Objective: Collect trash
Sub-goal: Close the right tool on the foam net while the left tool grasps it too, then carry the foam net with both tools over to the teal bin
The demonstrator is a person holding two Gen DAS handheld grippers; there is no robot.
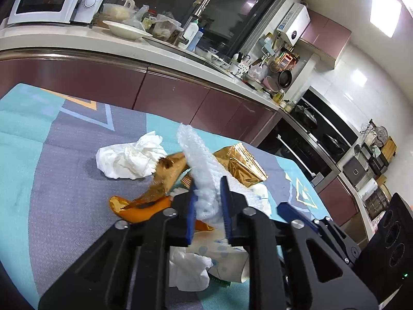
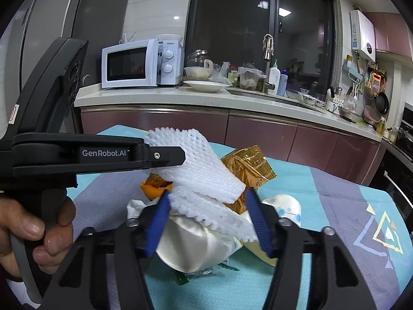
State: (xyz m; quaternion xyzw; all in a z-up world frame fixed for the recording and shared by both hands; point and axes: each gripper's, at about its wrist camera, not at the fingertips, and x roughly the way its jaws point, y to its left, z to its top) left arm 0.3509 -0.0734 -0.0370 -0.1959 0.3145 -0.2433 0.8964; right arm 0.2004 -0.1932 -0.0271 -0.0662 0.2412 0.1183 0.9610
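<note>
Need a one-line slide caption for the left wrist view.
Left gripper pinches a white foam net sleeve above crumpled tissue, orange peel and gold wrappers.

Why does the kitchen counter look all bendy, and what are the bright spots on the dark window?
Both views: fisheye lenses curve the counter and blacken the corners. Right wrist view: the spots are ceiling lights reflected in the window. Left wrist view: a ceiling light glares white.

Beyond my table, a white microwave (image 2: 140, 63) stands on the pale countertop (image 2: 155, 95), with a shallow white dish (image 2: 206, 86) just beside it and a glass jar (image 2: 197, 59) behind that dish. Further along I see a tall faucet (image 2: 267, 59) before the dark window (image 2: 258, 25), two pump bottles (image 2: 277, 77), maroon cabinet doors (image 2: 263, 131) below, and a white water heater (image 2: 364, 35) on the wall.
</note>
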